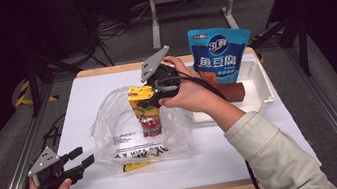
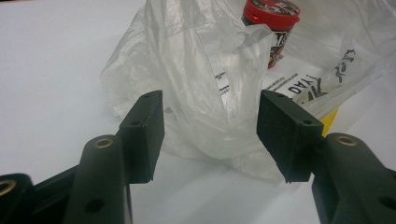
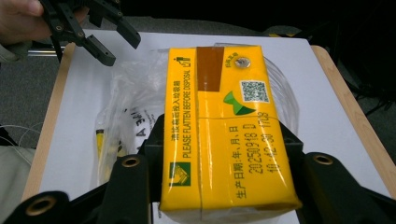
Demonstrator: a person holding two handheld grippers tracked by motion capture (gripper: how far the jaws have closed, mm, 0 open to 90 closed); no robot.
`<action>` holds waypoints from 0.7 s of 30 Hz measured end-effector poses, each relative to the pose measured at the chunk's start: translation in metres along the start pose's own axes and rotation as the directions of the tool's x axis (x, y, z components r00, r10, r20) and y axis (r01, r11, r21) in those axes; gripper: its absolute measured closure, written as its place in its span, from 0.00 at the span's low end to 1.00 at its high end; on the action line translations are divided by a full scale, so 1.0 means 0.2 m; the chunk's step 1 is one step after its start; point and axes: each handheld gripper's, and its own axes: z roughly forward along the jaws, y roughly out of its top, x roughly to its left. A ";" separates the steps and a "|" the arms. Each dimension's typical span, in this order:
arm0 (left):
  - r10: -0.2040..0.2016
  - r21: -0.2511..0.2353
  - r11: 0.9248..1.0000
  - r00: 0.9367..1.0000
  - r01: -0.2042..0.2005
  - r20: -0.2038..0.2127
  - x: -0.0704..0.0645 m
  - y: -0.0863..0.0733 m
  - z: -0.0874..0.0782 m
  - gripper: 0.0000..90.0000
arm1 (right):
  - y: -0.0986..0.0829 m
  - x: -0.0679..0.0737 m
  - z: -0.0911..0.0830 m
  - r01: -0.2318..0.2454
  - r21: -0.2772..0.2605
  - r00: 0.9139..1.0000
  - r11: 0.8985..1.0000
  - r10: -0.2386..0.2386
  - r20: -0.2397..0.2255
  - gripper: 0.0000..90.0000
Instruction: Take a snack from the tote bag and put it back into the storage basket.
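Observation:
My right gripper (image 1: 157, 96) is shut on a yellow drink carton (image 1: 141, 100) and holds it upright over the mouth of a clear plastic bag (image 1: 121, 132). In the right gripper view the carton (image 3: 224, 130) sits clamped between the black jaws, printed top facing the camera. A can with a red lid (image 1: 151, 125) stands inside the bag, just under the carton. My left gripper (image 1: 83, 156) is open near the table's front left, apart from the bag. In the left gripper view its jaws frame the crumpled bag (image 2: 201, 84), with the red-lidded can (image 2: 271, 18) beyond.
A white tray (image 1: 263, 91) at the right holds a standing blue snack pouch (image 1: 221, 53) and a reddish-brown block (image 1: 231, 93). A flat yellow item (image 1: 134, 166) lies in the bag's front. Table edges are wooden; dark floor and cables surround it.

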 end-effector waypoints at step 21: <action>0.000 0.004 1.000 1.000 0.000 -0.001 0.00 0.00 0.00 0.47 | -0.11 -0.09 -0.24 -0.048 0.000 0.997 0.999 0.048 0.053 0.61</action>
